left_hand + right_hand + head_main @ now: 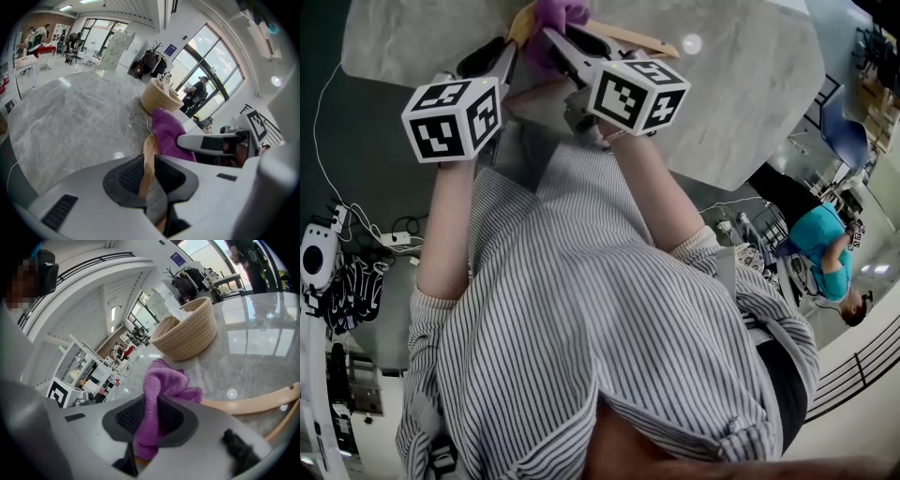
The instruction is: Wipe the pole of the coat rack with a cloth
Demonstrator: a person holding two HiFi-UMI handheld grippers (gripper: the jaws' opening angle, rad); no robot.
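My left gripper (149, 176) is shut on the arm of a wooden clothes hanger (150, 149), whose metal hook (140, 119) lies on the marble table (70, 122). My right gripper (150, 420) is shut on a purple cloth (163, 380), which is bunched up beyond the jaws and rests over the hanger (255, 404). In the head view both grippers, the left gripper (508, 52) and the right gripper (558, 42), meet at the table's near edge, with the cloth (558, 13) and the hanger (633, 37) between them. No coat rack pole is in view.
A woven basket (187, 333) stands on the table (750, 84) just beyond the hanger. Cables and a power strip (389, 239) lie on the floor to the left. A person in a teal top (820, 239) stands to the right.
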